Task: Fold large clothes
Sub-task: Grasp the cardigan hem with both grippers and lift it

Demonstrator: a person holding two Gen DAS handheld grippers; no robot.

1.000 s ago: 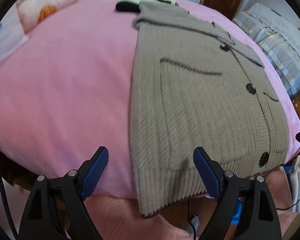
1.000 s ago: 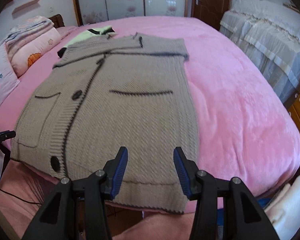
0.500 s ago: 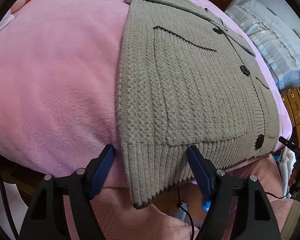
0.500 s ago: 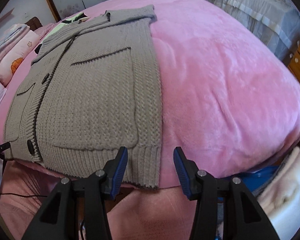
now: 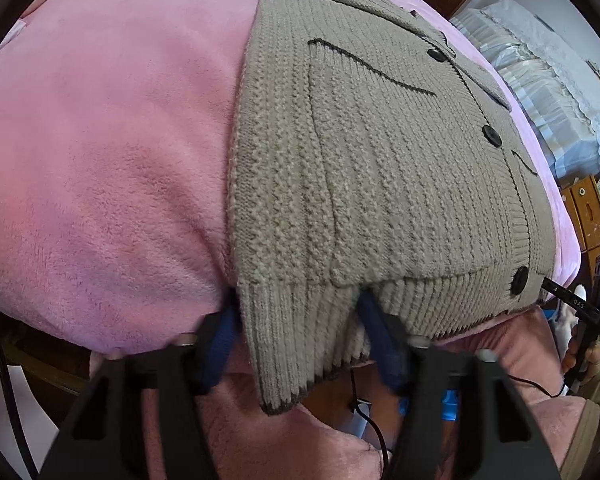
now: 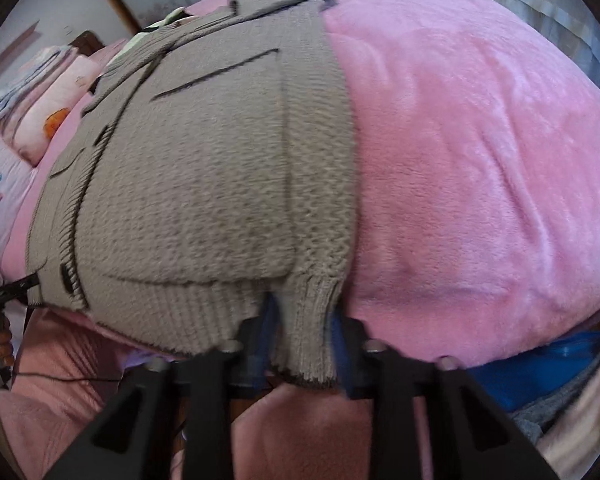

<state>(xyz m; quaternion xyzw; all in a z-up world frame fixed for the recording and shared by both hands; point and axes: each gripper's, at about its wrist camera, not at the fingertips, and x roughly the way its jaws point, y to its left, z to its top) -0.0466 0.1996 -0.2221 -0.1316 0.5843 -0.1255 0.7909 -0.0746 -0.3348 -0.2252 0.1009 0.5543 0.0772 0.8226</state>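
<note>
A grey knitted cardigan (image 5: 380, 160) with dark buttons and pocket trim lies flat on a pink bed (image 5: 100, 160); its ribbed hem hangs over the near edge. My left gripper (image 5: 296, 336) has its blue fingers on either side of the hem's left corner, with fabric between them. In the right wrist view the same cardigan (image 6: 204, 184) fills the left half, and my right gripper (image 6: 304, 328) straddles the hem's right corner, fabric bunched between its fingers. Both fingertip pairs are partly hidden by the knit.
Pillows (image 6: 40, 104) lie at the bed's head. A green and black garment (image 6: 168, 20) sits past the collar. A second bed with a striped cover (image 5: 540, 80) and a wooden cabinet (image 5: 588, 216) stand to the right. A pink blanket (image 5: 260, 440) hangs below the hem.
Both grippers have moved forward to the bed's near edge, and their fingers now surround the cardigan's hem corners. The left gripper's fingers have narrowed around the fabric.
</note>
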